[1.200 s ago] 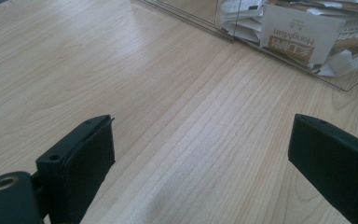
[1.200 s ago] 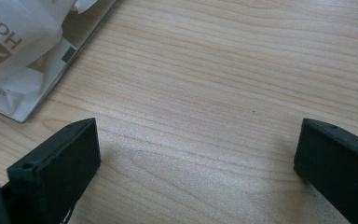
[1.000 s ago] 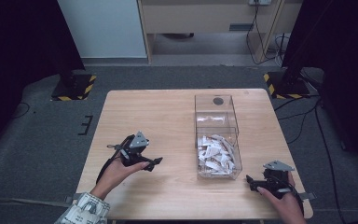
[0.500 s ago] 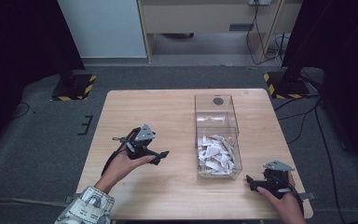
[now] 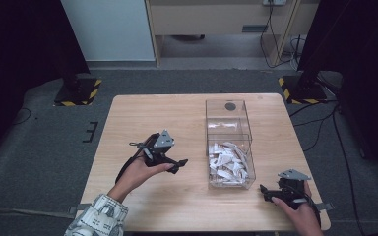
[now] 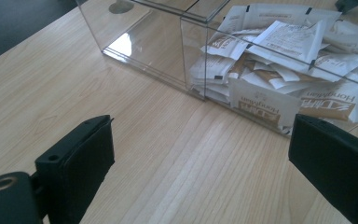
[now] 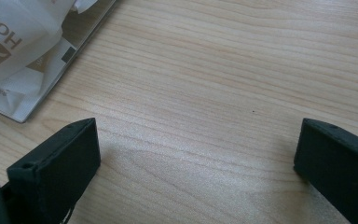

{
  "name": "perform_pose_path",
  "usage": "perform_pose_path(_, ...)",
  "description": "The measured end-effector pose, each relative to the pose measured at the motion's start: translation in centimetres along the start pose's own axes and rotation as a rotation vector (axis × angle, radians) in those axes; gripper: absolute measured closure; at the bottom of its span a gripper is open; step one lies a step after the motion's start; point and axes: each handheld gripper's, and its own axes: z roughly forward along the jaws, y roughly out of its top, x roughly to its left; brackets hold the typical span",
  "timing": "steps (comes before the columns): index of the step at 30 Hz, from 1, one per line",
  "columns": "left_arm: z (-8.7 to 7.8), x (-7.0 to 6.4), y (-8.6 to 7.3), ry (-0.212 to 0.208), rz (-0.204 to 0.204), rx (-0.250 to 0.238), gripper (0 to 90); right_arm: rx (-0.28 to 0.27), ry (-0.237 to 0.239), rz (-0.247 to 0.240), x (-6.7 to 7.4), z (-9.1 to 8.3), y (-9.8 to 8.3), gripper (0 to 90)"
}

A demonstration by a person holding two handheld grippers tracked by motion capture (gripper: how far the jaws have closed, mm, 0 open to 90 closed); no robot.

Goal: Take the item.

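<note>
The left gripper (image 5: 177, 164) had moved forward and toward the clear plastic box (image 5: 229, 142) compared with one second before, while the right gripper (image 5: 266, 191) had stayed at the same place near the table's front right corner. I judged this to mean that the left hand (image 5: 140, 172) was beginning an approach to the sachets (image 5: 226, 164), and the right one was only waiting.

The left gripper's jaws stood wide apart with nothing between them, and pointed at the box's near wall. The right gripper's jaws were also spread and empty, low over the wooden table (image 5: 142, 118).

The box was a long rectangular one of transparent, glossy plastic, divided in two compartments. The far compartment was empty except for a dark round mark seen through it; the near compartment was full of sachets. In the left gripper view, the sachets (image 6: 279, 56) were flat paper packets, white with brown print, lying loose and overlapping. The table had a pale wood grain, smooth and matte. The jaw pads (image 6: 86, 163) were black and blocky.
</note>
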Motion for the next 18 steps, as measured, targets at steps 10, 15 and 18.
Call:
perform_pose_path(10, 0.5, -0.9, 2.1, -0.019, 0.012, -0.031, 6.1, 0.000, 0.000, 0.000, 0.0, 0.0, 0.0, 0.6)
perform_pose_path(15, 0.8, -1.5, 3.1, -0.025, 0.027, -0.035, 6.4, 0.000, 0.000, 0.000, 0.0, 0.0, 0.0, 0.6)
perform_pose_path(18, 1.0, -1.7, 3.5, -0.031, 0.041, -0.030, 6.3, 0.000, 0.000, 0.000, 0.0, 0.0, 0.0, 0.6)
